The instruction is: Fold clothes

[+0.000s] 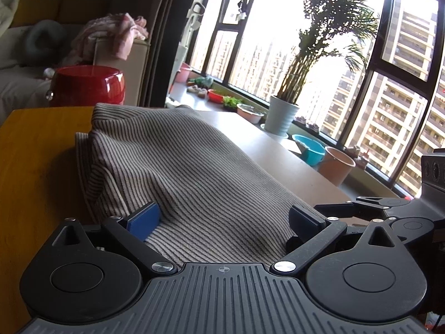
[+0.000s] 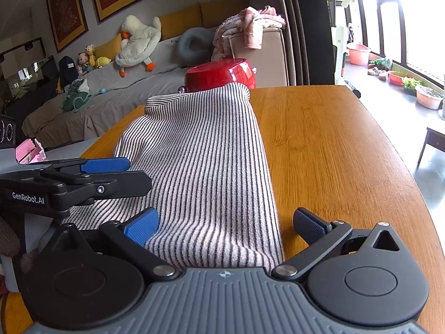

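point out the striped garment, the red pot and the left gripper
striped garment [image 2: 205, 167], right wrist view, middle of the cloth
red pot [image 2: 222, 73], right wrist view, its front wall
left gripper [image 1: 225, 218], left wrist view, midway between its open fingertips

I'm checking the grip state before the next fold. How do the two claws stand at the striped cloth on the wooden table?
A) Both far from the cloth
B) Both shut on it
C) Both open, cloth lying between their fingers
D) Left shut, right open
C: the left claw and the right claw both have their fingers spread, with the striped cloth lying between them.
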`<state>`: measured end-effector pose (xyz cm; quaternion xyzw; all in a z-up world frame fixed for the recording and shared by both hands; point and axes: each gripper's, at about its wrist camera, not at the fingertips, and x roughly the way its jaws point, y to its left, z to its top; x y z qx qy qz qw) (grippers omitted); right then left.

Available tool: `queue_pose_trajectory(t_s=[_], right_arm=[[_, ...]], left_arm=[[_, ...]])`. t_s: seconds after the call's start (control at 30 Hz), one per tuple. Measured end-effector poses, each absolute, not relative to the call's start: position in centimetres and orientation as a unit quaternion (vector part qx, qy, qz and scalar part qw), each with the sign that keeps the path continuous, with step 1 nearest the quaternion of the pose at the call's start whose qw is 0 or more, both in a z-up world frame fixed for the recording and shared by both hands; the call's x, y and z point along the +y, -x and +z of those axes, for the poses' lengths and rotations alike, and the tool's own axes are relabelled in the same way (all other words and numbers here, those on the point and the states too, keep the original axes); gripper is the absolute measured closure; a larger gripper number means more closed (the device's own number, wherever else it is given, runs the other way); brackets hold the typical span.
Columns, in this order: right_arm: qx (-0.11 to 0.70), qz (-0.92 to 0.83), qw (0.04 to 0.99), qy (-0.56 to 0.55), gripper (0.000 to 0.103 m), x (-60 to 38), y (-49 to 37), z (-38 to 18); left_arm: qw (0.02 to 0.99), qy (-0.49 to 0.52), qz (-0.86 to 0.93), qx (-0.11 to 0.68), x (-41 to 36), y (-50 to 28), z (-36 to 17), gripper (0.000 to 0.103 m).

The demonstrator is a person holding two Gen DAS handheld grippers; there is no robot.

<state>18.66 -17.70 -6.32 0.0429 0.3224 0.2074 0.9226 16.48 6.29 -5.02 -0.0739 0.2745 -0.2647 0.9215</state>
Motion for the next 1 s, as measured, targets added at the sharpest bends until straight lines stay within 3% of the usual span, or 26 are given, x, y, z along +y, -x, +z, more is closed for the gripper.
queue_pose_trajectory(t_s=[0.6,1.0], right_arm=[[0.396,0.238,0.886,0.03,0.0,-18.6,-20.4,-4.8],[0.396,0.22,0.891,0.028,0.0,-17.9,-20.1,-4.9]], left_arm=[[0.916,0.102,-0.278,0.271,7.1,-16.7,-5.2,0.0],[0.914,0.114,-0.279,0.27,7.3,-16.7,-5.2,0.0]])
